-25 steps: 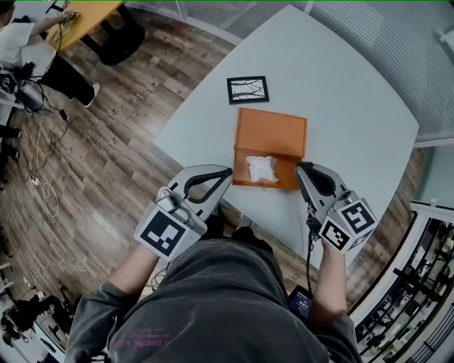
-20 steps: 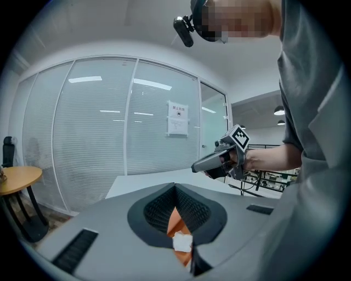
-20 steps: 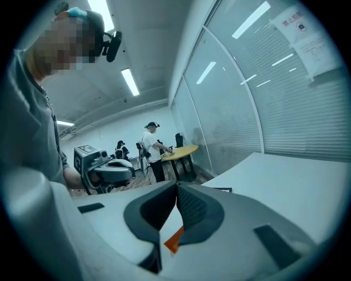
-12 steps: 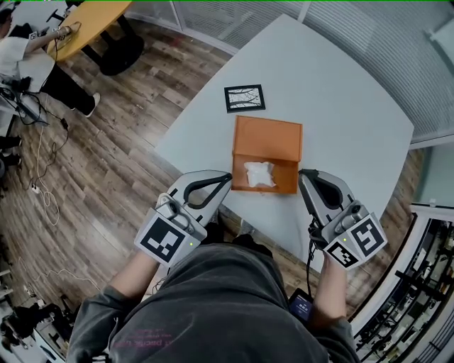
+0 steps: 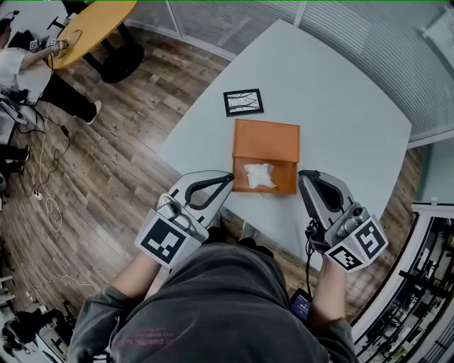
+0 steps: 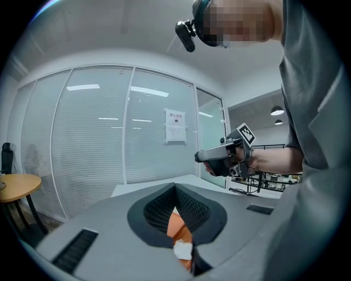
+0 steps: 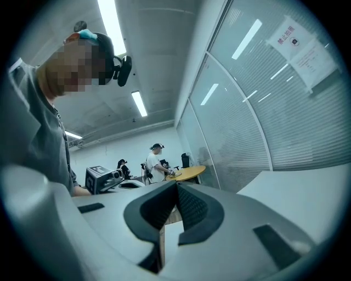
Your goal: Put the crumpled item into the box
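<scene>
An open orange box (image 5: 267,141) lies on the pale grey table (image 5: 340,120), near its front edge. The crumpled white item (image 5: 259,174) rests inside the box's near part. My left gripper (image 5: 228,176) is shut, with its tip just left of the box's near corner and nothing in it. My right gripper (image 5: 302,175) is also shut and empty, just right of the box. In the left gripper view, the box (image 6: 176,224) and the white item (image 6: 182,250) show through the gap behind the closed jaws of the left gripper (image 6: 175,186). The right gripper (image 7: 176,184) holds nothing.
A black-framed picture card (image 5: 243,101) lies on the table beyond the box. Wooden floor lies left of the table, with cables (image 5: 44,188). A person sits at a round yellow table (image 5: 92,21) at far left. Glass partitions run behind the table.
My right gripper has drawn back a little toward my body, away from the box. The left gripper has hardly moved. The white item stays in the box.
</scene>
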Demonstrator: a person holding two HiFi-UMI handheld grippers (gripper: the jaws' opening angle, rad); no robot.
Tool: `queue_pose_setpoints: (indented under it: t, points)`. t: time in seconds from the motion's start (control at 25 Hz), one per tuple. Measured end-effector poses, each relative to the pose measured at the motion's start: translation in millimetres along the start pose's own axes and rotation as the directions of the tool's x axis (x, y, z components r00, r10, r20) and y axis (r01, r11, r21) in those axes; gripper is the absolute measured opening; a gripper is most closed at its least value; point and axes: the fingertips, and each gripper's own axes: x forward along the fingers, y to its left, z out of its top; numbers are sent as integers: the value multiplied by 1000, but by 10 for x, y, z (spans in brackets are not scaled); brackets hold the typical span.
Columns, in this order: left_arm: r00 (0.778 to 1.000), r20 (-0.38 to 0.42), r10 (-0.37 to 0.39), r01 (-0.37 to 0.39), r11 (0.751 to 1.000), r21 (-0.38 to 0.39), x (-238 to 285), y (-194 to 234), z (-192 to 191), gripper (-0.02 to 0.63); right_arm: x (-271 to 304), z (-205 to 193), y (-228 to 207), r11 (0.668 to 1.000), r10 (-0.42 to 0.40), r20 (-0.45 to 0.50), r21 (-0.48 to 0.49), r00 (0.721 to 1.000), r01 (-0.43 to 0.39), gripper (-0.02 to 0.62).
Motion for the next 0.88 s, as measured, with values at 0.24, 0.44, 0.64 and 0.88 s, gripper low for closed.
queue_pose_setpoints:
  t: [0.24,0.44,0.64,0.88]
  points:
    - [1000,-3,-5,5,1000,4,62,-41,13,12,-9,-24,43,1000,19,-3,22,1000,-19,2]
    - [1000,-4,-13,13,1000,3,47,-76,33,12,-28,-23,62,999,9,8,49,1000,-10,2]
    - [1000,-12,-17,17,1000,4,110,-85,-6,12,-46,-72,-17,999,-1,2,54,1000,1,2]
    - [1000,-7,-17,17,1000,-3,125,-52,-44,12,6,-144,-66,998,-10,-10,68,1000,11,2]
